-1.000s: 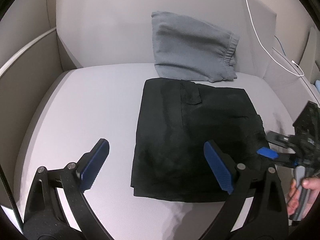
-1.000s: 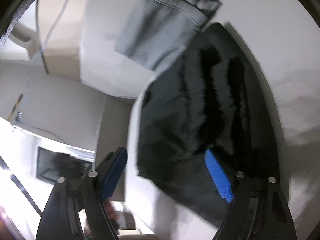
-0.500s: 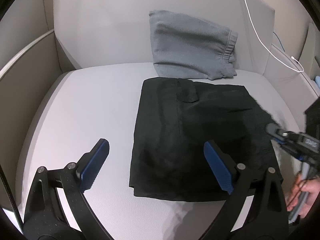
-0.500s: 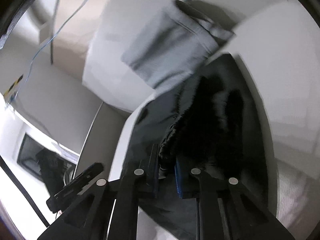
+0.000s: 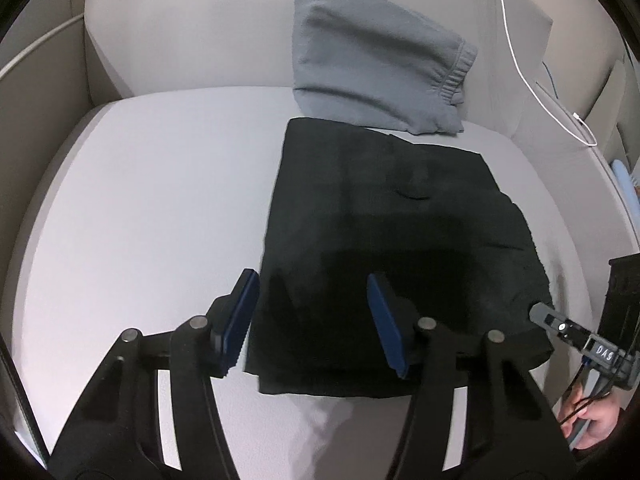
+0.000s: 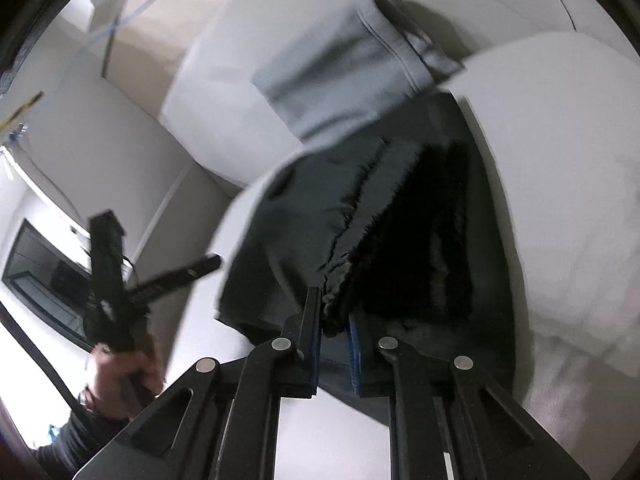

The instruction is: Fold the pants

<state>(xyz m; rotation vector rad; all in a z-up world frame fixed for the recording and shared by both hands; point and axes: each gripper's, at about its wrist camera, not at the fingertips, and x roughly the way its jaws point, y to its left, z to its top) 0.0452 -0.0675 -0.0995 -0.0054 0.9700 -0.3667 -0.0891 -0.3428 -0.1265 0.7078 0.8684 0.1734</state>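
black pants (image 5: pixel 392 240) lie folded into a rectangle on the pale seat cushion (image 5: pixel 140 208) of a sofa, toward its right half. left gripper (image 5: pixel 314 320): fingers spread wide, hovering over the near left edge of the pants, holding nothing. right gripper (image 6: pixel 334 344): fingers drawn narrow, pinching a bunched edge of the black fabric (image 6: pixel 340 280) at the near right corner; its body also shows at the right margin of the left wrist view (image 5: pixel 576 336). folded grey sweatpants (image 5: pixel 376 60) lean against the backrest, touching the far edge of the black pants. a white cable (image 5: pixel 536 76) trails down the right side of the backrest.
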